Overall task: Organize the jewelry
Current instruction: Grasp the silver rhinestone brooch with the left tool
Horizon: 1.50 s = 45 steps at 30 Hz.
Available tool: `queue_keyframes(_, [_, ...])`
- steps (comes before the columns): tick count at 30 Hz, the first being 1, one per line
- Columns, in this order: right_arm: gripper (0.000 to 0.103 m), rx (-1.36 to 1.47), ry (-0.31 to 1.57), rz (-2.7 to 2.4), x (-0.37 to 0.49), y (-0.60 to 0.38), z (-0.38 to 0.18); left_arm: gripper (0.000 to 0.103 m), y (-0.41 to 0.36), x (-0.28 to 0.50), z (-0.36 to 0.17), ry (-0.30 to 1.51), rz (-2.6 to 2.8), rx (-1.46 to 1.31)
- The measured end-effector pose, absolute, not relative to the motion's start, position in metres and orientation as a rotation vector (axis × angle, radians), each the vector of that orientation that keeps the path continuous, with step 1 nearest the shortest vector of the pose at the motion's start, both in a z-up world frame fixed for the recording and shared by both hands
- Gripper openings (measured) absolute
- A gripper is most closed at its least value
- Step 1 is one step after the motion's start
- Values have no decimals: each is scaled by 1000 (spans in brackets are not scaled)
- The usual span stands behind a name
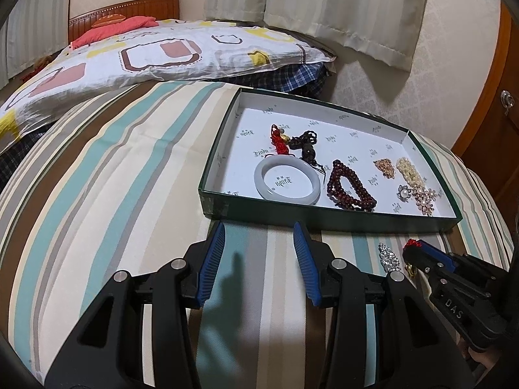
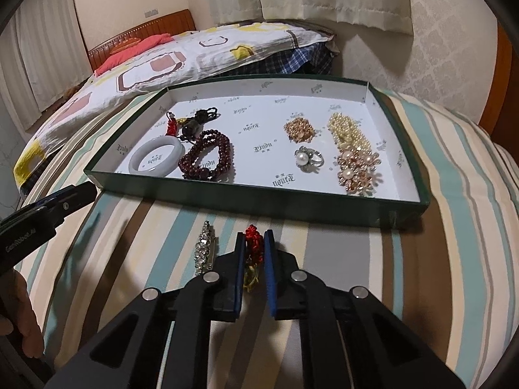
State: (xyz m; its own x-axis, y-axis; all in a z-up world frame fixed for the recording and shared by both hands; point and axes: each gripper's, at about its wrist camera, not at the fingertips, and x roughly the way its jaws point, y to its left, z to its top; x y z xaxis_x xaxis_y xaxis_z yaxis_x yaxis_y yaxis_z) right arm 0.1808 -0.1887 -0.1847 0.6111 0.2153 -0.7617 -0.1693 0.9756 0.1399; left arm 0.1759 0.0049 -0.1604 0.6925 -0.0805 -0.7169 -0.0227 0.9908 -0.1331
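A green shallow box with a white printed lining lies on the striped bedcover. Inside it are a pale jade bangle, a dark red bead string, a pearl ring, a gold brooch, a pearl strand and a pink pearl brooch. In front of the box, my right gripper is shut on a red knotted charm with a yellow pendant below it. A rhinestone clip lies just left of it. My left gripper stands open over the bedcover, nothing between its fingers.
A patterned quilt is piled behind the box, with a wooden headboard and curtains beyond. A wooden door stands at the right. A hand shows at the left edge of the right wrist view.
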Motion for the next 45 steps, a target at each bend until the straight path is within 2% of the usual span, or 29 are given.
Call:
queue_keyframes(12, [11,56,840,163,168,-219,-171,43,-20,175,-163,830,-85,-130])
queue_keyframes(22, [11,127,830,87,161,-262,-172,43,-71,173,-169,858,-177,-89])
queue_keyframes(36, [11,186,831,102,159,-271,-177,43,-104,181,-185,907,-197,-42])
queue_keyframes(42, [11,193,832,104,159,-272,-177,39,-100,179,-185,909,-193,-44])
queue_keyframes(45, [11,191,833,105,160,-272,-177,33,-101,179,-185,907,-202,-41])
